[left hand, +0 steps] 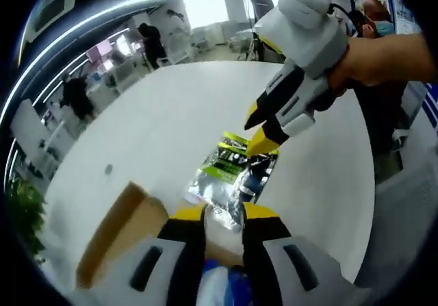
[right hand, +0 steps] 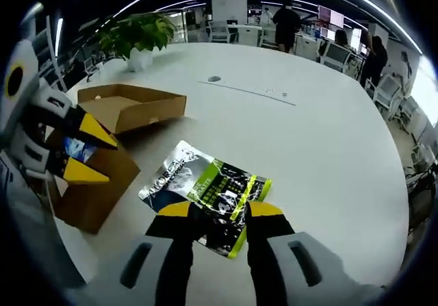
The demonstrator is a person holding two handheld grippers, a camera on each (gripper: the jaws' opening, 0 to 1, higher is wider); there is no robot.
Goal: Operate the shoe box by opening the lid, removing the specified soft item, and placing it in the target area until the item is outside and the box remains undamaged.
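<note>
Potted plant (right hand: 140, 35), box lid (right hand: 130, 105), pouch (right hand: 205, 189) on table (right hand: 321, 135)

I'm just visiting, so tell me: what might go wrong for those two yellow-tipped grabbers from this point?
1. The shiny green-and-silver pouch lies flat on the smooth white table. The right gripper is open over its near edge and may push it along rather than pinch it.
2. The left gripper is open at the brown box with something blue between its jaws. Too hard a pull might tear the cardboard.
3. The loose lid lies close behind the box and might get knocked.
</note>
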